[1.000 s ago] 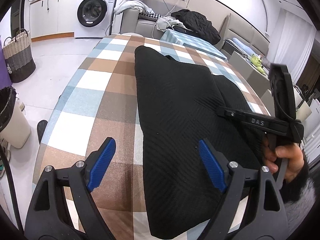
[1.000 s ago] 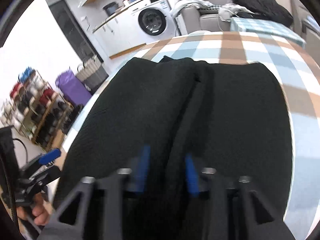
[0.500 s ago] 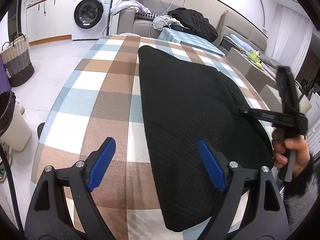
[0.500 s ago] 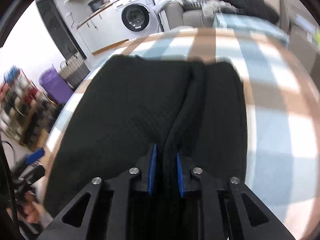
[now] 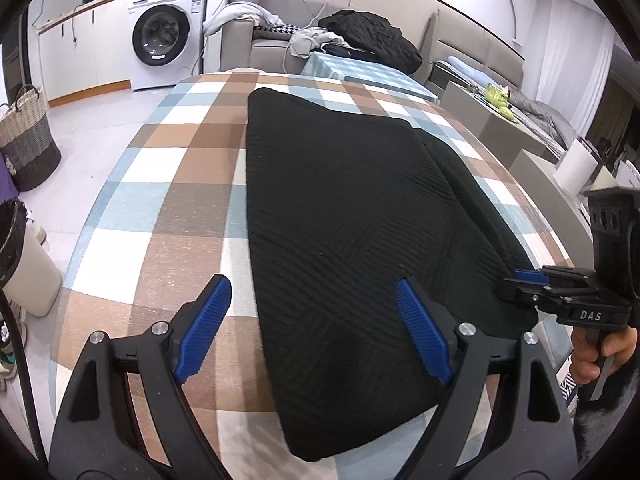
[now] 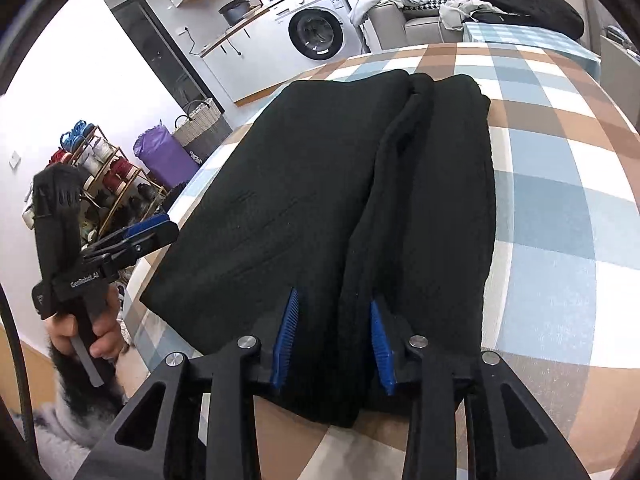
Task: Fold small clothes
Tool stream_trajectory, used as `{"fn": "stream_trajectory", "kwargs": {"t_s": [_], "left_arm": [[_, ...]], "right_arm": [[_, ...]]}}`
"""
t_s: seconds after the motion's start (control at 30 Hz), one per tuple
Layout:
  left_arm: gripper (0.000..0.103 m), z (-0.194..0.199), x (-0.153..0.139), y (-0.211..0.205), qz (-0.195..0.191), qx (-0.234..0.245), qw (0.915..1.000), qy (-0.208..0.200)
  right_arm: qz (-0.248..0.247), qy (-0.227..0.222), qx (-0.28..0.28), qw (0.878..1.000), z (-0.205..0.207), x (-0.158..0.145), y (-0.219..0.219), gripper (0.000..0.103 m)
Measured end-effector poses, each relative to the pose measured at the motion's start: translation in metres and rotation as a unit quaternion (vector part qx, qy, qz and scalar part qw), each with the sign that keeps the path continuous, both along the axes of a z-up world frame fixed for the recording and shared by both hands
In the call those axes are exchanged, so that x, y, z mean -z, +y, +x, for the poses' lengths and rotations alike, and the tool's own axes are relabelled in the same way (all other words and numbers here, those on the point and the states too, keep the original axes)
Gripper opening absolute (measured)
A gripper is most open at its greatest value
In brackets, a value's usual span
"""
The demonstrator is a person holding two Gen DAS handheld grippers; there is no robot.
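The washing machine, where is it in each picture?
Left wrist view: the washing machine is at the top left, beyond the far end of the checked table.
Right wrist view: the washing machine is at the top, just right of the middle, again past the table's far end.
Shared landmark: the folded black garment lying on the table in both views.

- A white washing machine (image 5: 166,34) stands under a wooden countertop against white cabinets.
- A grey sofa (image 5: 272,46) holds heaped clothes and a black jacket (image 5: 372,38).
- A woven laundry basket (image 5: 26,136) sits on the pale tiled floor (image 5: 100,120).
- A checked tablecloth (image 5: 160,208) covers the table.
- White curtains (image 5: 576,40) hang at right.
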State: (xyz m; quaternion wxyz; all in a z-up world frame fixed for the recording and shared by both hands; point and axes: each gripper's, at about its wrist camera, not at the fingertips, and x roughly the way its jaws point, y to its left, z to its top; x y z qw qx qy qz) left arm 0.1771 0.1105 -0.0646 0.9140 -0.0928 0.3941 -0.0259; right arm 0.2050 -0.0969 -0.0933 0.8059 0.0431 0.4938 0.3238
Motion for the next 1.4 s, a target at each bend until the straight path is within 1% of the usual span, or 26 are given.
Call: {"fn": "stream_trajectory", "kwargs": {"t_s": [0.03, 0.07, 0.13, 0.2, 0.3, 0.4, 0.47, 0.5, 0.6, 0.63, 0.7, 0.73, 0.8, 0.83, 0.87, 0.9, 0.93, 1.0, 1.03, 1.07, 1.13, 1.3, 1.4], "left_arm": [[0.083, -0.001, 0.0, -0.002, 0.0, 0.003, 1.0, 0.0], [0.083, -0.002, -0.001, -0.005, 0.002, 0.006, 1.0, 0.001], [0.083, -0.004, -0.002, -0.01, 0.006, 0.012, 0.9999, -0.001], [0.083, -0.005, -0.003, -0.014, 0.007, 0.019, 0.9998, -0.003], [0.083, -0.007, -0.004, -0.019, 0.006, 0.027, 0.9996, -0.004], [0.083, -0.008, -0.003, -0.027, 0.009, 0.039, 0.9992, 0.0], [0.083, -0.009, -0.002, -0.033, 0.012, 0.048, 0.9988, 0.0], [0.083, -0.009, -0.001, -0.036, 0.015, 0.052, 0.9986, 0.001], [0.083, -0.012, 0.001, -0.047, 0.02, 0.069, 0.9974, 0.005], [0.083, -0.013, 0.002, -0.051, 0.022, 0.074, 0.997, 0.005], [0.083, -0.014, 0.004, -0.059, 0.026, 0.086, 0.9959, 0.006], [0.083, -0.014, 0.005, -0.063, 0.03, 0.092, 0.9953, 0.007], [0.083, -0.015, 0.009, -0.071, 0.038, 0.104, 0.9938, 0.011], [0.083, -0.015, 0.012, -0.073, 0.04, 0.108, 0.9932, 0.014], [0.083, -0.015, 0.014, -0.076, 0.042, 0.112, 0.9927, 0.018], [0.083, -0.014, 0.018, -0.079, 0.047, 0.113, 0.9922, 0.022], [0.083, -0.014, 0.019, -0.081, 0.053, 0.114, 0.9918, 0.024], [0.083, -0.016, 0.021, -0.086, 0.067, 0.117, 0.9906, 0.022], [0.083, -0.016, 0.021, -0.087, 0.068, 0.12, 0.9902, 0.022], [0.083, -0.016, 0.021, -0.087, 0.067, 0.121, 0.9902, 0.022], [0.083, -0.015, 0.022, -0.087, 0.064, 0.121, 0.9903, 0.022], [0.083, -0.014, 0.021, -0.081, 0.05, 0.116, 0.9917, 0.019], [0.083, -0.013, 0.02, -0.076, 0.038, 0.108, 0.9932, 0.018]], "right_arm": [[0.001, -0.002, -0.002, 1.0, -0.001, -0.001, -0.001, 0.03], [0.003, -0.007, -0.008, 1.0, -0.003, -0.003, 0.0, 0.021], [0.016, -0.019, -0.017, 1.0, -0.009, -0.012, -0.001, 0.012], [0.009, -0.019, -0.02, 1.0, -0.008, -0.015, -0.002, 0.012], [-0.034, -0.008, -0.027, 0.999, -0.003, -0.005, 0.0, 0.013], [-0.016, -0.006, -0.027, 0.999, -0.002, -0.009, -0.007, 0.019], [-0.015, -0.015, -0.023, 1.0, -0.002, -0.014, -0.012, 0.026], [-0.01, -0.012, -0.022, 1.0, -0.002, -0.014, -0.014, 0.028], [-0.007, 0.007, -0.026, 1.0, 0.001, -0.006, -0.016, 0.029], [-0.005, 0.008, -0.029, 1.0, 0.001, -0.003, -0.016, 0.029], [-0.002, -0.001, -0.047, 0.999, -0.003, -0.006, -0.011, 0.015], [-0.007, -0.009, -0.054, 0.998, -0.006, -0.009, -0.008, 0.011], [-0.023, -0.019, -0.056, 0.998, -0.008, -0.012, -0.005, 0.011], [-0.031, -0.018, -0.054, 0.998, -0.007, -0.01, -0.005, 0.011], [-0.042, -0.014, -0.05, 0.998, -0.006, -0.007, -0.005, 0.013], [-0.044, -0.005, -0.049, 0.998, -0.003, -0.003, -0.006, 0.015], [-0.034, -0.002, -0.046, 0.998, -0.002, -0.003, -0.008, 0.017], [-0.016, -0.003, -0.033, 0.999, 0.002, -0.007, -0.013, 0.028], [-0.012, -0.009, -0.025, 1.0, 0.003, -0.009, -0.015, 0.035], [-0.008, -0.015, -0.017, 1.0, 0.004, -0.011, -0.016, 0.039], [0.003, -0.019, 0.004, 1.0, 0.011, -0.012, -0.018, 0.04], [0.001, -0.019, 0.03, 0.999, 0.039, -0.008, -0.004, 0.04], [-0.018, -0.027, 0.04, 0.999, 0.065, -0.004, 0.016, 0.04]]}}
